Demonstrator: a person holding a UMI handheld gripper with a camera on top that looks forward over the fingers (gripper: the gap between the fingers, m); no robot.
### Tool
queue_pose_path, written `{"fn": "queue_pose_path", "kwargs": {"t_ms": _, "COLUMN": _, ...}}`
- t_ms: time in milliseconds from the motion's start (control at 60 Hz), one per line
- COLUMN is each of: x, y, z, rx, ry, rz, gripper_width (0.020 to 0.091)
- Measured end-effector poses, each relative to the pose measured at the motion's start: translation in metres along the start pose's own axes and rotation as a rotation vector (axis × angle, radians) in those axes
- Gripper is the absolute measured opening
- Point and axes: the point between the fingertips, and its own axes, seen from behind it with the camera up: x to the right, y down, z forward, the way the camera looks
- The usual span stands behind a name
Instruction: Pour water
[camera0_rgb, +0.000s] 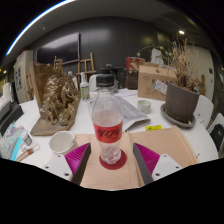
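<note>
The bottle (108, 128) wears a red label, its white lettering too small to read.

One view only, from the camera riding on my gripper (111, 163). It looks forward along my two fingers, low over the table (185, 140) and roughly level. The bottle (108, 128) stands very close ahead; the room's far wall lies well beyond.
</note>
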Motion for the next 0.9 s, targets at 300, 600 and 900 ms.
{"fn": "queue_pose_path", "kwargs": {"t_ms": 300, "x": -0.044, "y": 0.021, "z": -0.150, "rx": -0.087, "ry": 0.036, "rz": -0.020, "gripper_width": 0.0853}}
{"fn": "queue_pose_path", "kwargs": {"t_ms": 600, "x": -0.099, "y": 0.042, "z": -0.247, "rx": -0.071, "ry": 0.057, "rz": -0.105, "gripper_width": 0.0858}}
{"fn": "queue_pose_path", "kwargs": {"t_ms": 900, "x": -0.118, "y": 0.066, "z": -0.280, "rx": -0.102, "ry": 0.082, "rz": -0.077, "gripper_width": 0.0857}}
